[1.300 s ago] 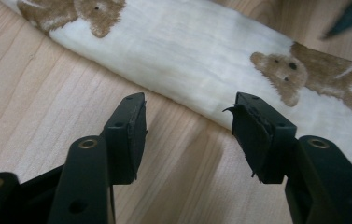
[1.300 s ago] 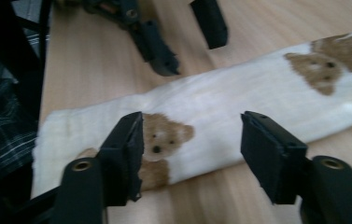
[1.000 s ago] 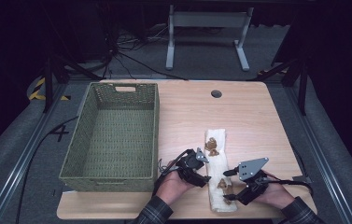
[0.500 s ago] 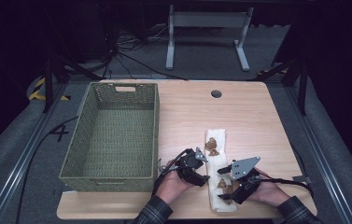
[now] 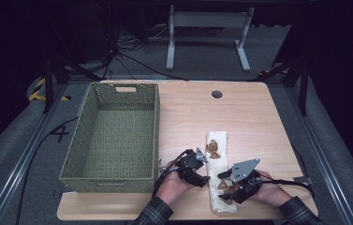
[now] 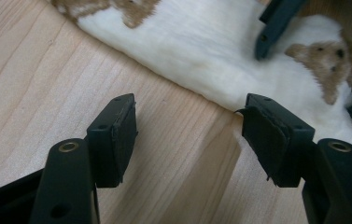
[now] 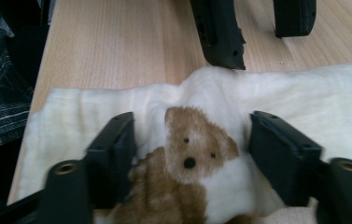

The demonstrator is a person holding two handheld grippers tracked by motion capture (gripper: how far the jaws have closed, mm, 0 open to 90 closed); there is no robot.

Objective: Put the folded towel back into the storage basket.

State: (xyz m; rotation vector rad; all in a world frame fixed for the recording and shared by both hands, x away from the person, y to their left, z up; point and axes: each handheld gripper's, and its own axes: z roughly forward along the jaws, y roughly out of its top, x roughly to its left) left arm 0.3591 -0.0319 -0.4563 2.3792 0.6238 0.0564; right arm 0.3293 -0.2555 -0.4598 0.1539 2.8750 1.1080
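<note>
A long folded white towel (image 5: 217, 164) printed with brown bears lies on the wooden table (image 5: 258, 122). My right gripper (image 5: 226, 188) is down on the towel's near end. In the right gripper view (image 7: 192, 123) a bear print on the towel (image 7: 197, 149) humps up between its jaws, which have just been closing. I see no firm pinch. My left gripper (image 5: 206, 178) stands open at the towel's left edge. In the left gripper view (image 6: 190, 112) bare wood lies between its jaws, and the right pad (image 6: 264, 135) touches the towel's (image 6: 201, 56) rim.
A green woven basket (image 5: 155, 136) stands on the left part of the table, close to my left hand. A round cable hole (image 5: 216, 94) is at the table's far side. A metal stand (image 5: 207, 28) is on the floor beyond.
My right gripper has shifted slightly left and settled onto the towel's near end. Its jaws have narrowed around the bear print. The left gripper has stayed put.
</note>
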